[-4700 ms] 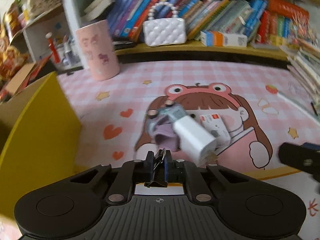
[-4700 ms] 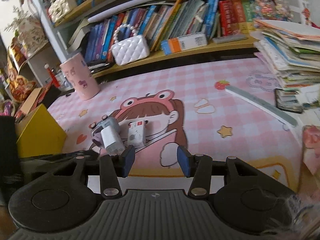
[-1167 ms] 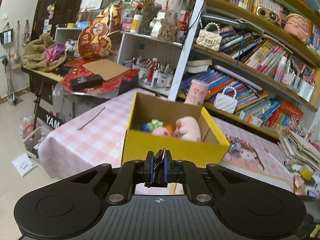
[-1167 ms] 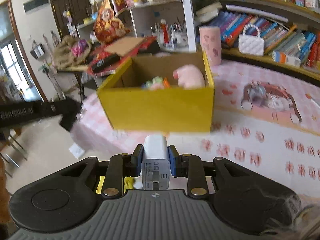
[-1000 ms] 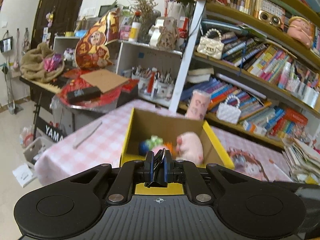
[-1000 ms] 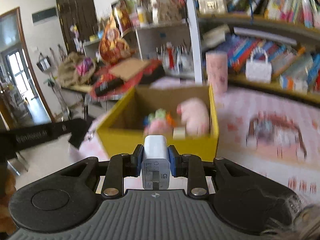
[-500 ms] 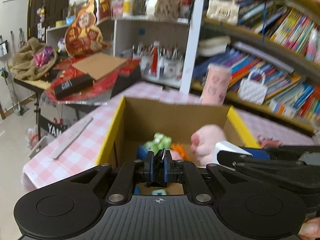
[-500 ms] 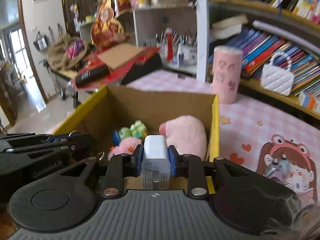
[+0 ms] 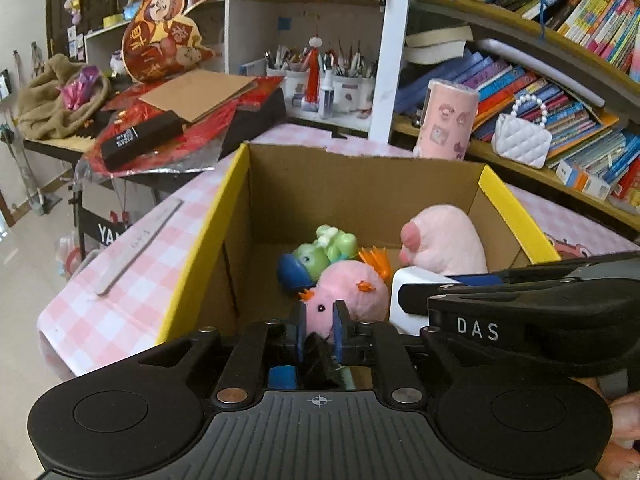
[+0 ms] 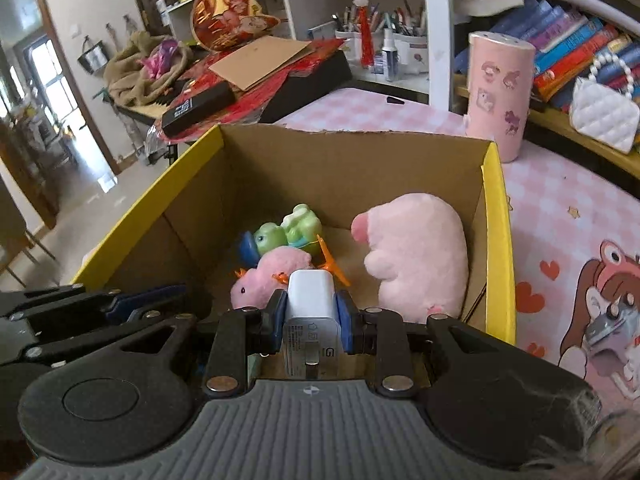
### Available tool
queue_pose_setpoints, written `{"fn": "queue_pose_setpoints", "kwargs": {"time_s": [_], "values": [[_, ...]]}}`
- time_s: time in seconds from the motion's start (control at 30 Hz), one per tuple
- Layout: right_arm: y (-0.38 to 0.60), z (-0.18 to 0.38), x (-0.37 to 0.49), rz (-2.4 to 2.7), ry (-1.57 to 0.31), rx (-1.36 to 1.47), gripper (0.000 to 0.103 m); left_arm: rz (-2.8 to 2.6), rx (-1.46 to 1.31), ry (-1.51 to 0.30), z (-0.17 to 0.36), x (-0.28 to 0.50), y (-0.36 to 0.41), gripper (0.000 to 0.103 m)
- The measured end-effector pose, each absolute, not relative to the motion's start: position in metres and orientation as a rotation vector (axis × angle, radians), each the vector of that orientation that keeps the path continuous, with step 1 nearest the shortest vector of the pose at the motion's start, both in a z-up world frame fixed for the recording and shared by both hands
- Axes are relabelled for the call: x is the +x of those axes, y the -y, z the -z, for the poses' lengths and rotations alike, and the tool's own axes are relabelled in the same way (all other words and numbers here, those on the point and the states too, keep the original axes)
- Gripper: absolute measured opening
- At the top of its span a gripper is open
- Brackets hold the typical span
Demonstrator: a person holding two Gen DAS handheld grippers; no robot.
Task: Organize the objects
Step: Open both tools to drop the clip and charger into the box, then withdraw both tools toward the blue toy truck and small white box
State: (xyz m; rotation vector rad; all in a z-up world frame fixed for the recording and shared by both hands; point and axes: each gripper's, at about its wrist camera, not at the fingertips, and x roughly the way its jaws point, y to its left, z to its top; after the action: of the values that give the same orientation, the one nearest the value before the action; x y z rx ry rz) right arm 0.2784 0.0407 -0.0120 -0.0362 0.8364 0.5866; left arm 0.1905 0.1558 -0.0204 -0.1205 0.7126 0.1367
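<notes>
A yellow cardboard box [image 9: 516, 216] stands on the pink checked table, and both grippers hang over its near side. My left gripper [image 9: 319, 320] has its jaws opening. A black binder clip [image 9: 318, 360] shows as a dark blur low in the gap, no longer pinched. My right gripper [image 10: 310, 312] is shut on a white charger [image 10: 310, 304]. It reaches in from the right in the left wrist view, where the charger [image 9: 408, 300] shows at its tip. Inside the box [image 10: 494, 208] lie a big pink plush [image 10: 416, 256], a small pink plush [image 10: 272, 272] and a green frog toy [image 10: 288, 232].
A pink cup [image 10: 500, 100] and a white quilted purse [image 10: 604, 116] stand behind the box by the bookshelf. A grey ruler [image 9: 140, 244] lies on the table left of the box. Small items rest on the cartoon mat [image 10: 608, 320] to the right.
Both grippers came forward and down from in front of the box to over its inside. The left jaws have parted and the clip has slipped down between them. The right still holds the charger.
</notes>
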Motion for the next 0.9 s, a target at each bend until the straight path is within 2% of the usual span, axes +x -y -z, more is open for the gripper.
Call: {"fn": "queue_pose_setpoints", "kwargs": {"time_s": [0.23,0.5,0.63,0.87,0.9], "values": [[-0.025,-0.019,0.256,-0.546,-0.741,0.039,0.028,-0.117,-0.136,-0.601,-0.007,0.168,-0.157,0.033],[-0.002,-0.057,0.188,-0.469,-0.599,0.1,0.029,-0.077,-0.151,-0.496,-0.039,0.106,-0.162,0.036],[0.001,-0.055,0.146,-0.46,-0.591,0.075,0.029,-0.096,-0.171,-0.477,-0.04,0.067,-0.168,0.047],[0.006,-0.036,0.078,-0.455,-0.624,0.05,0.029,-0.116,-0.192,-0.529,-0.024,0.016,-0.171,0.048],[0.007,-0.031,0.069,-0.454,-0.626,0.041,0.029,-0.116,-0.186,-0.536,-0.022,0.009,-0.17,0.051]]}}
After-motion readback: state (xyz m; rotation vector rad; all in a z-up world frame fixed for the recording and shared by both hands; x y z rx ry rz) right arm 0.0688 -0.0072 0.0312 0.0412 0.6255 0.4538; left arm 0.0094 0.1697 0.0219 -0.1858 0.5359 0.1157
